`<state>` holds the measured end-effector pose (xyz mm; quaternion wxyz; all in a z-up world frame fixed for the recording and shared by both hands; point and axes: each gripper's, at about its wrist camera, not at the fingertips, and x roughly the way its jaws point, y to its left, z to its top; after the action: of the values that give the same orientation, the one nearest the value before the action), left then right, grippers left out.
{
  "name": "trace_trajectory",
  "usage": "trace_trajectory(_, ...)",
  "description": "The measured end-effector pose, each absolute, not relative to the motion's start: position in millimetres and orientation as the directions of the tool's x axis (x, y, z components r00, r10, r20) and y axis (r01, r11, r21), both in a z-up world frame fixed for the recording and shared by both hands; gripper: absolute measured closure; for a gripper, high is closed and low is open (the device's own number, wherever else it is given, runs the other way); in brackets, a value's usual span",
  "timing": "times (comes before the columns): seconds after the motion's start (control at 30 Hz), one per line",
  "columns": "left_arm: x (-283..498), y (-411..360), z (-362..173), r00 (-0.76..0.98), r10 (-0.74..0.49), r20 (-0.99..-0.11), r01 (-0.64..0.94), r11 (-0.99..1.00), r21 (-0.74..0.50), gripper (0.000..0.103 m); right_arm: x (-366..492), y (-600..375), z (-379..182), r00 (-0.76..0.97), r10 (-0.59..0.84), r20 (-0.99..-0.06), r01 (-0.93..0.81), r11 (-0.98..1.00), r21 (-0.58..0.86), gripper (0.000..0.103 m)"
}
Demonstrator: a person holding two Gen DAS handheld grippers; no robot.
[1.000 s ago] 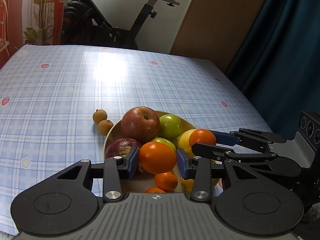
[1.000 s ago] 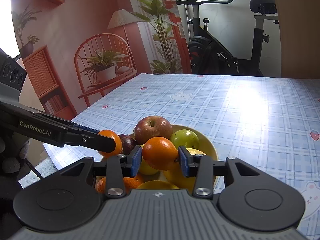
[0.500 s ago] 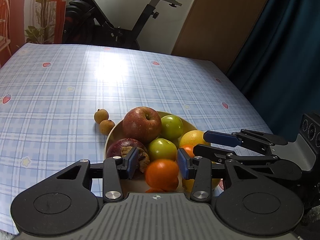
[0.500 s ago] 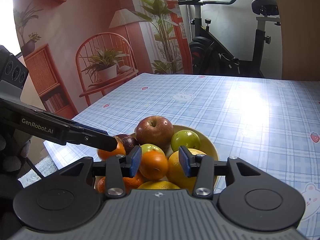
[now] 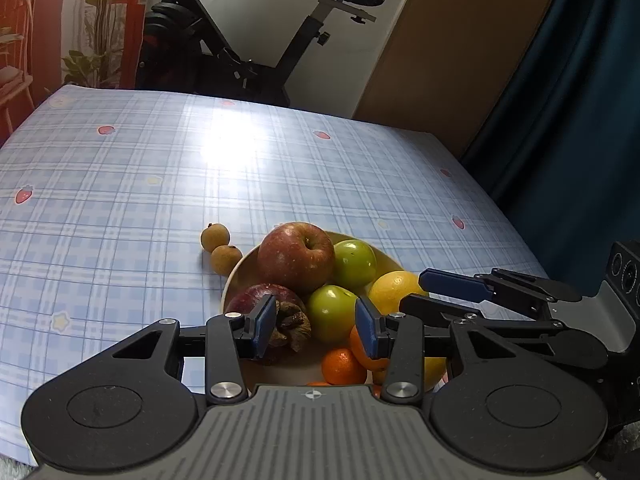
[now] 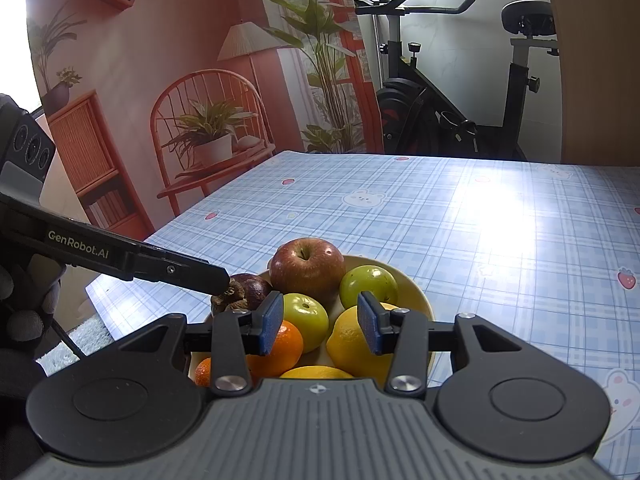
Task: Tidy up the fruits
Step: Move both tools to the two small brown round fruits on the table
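A pale yellow bowl holds a red apple, two green fruits, a lemon, a dark mangosteen and oranges. My left gripper hovers open over the bowl's near side, holding nothing. My right gripper is open over the lemon and a green fruit, also with nothing held. Each gripper shows in the other's view, left gripper by the mangosteen, right gripper by the lemon.
Two small brown longans lie on the blue checked tablecloth just left of the bowl. An exercise bike stands behind the table. A gloved hand holds the left gripper.
Each gripper held an orange between its pads a second ago. Both oranges have dropped into the bowl, and both pairs of jaws now stand slightly wider with nothing in them.
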<state>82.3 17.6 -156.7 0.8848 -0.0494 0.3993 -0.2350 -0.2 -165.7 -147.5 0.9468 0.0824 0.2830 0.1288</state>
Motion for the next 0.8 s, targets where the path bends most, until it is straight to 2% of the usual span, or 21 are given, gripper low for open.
trace_trajectory(0.23, 89.7, 28.2, -150.4, 0.595, -0.447, -0.668, 0.357, 0.891, -0.279, 0.057, 3.1, -167.6, -143.0, 0.81, 0.295, -0.507, -0.202, 0.952, 0.232, 0.058)
trace_trajectory(0.47, 133.3, 62.7, -136.8, 0.635, -0.391, -0.666, 0.273, 0.921, -0.279, 0.057, 40.3, -171.1, -133.6, 0.801, 0.307, -0.514, -0.239, 0.951, 0.197, 0.058)
trace_trajectory(0.8, 193.3, 66.4, -191.4, 0.455, -0.474, -0.754, 0.149, 0.875, -0.461, 0.06, 103.1, -181.3, -130.0, 0.803, 0.271, -0.531, -0.204, 0.962, 0.183, 0.058)
